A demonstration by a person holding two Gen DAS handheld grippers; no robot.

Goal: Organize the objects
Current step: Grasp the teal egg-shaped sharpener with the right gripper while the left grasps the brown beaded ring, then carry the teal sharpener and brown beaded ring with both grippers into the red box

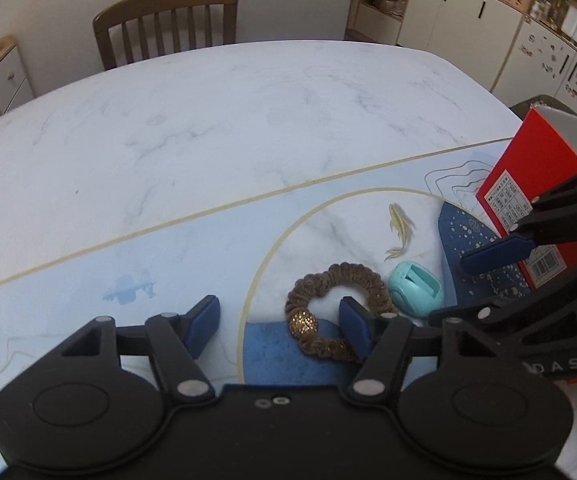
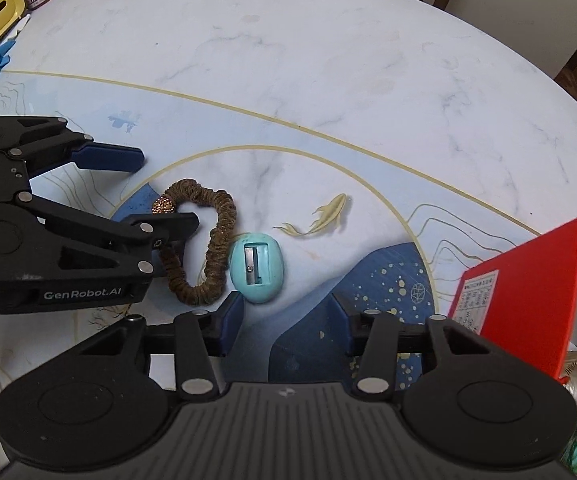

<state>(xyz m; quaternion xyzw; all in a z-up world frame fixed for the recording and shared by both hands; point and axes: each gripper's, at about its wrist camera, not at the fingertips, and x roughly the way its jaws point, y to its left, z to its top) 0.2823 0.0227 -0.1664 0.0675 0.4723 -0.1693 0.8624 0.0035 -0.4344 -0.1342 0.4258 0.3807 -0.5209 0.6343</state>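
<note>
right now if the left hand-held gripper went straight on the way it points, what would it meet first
Probably the brown fabric scrunchie with the gold sparkly bead. The open left hand-held gripper has one finger already over its loop. The teal egg-shaped pencil sharpener lies off to the right. Depth is unclear.

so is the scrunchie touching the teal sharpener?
Touching. In the right wrist view the brown scrunchie lies against the left side of the teal sharpener with no table showing between them; the left wrist view agrees.
</note>
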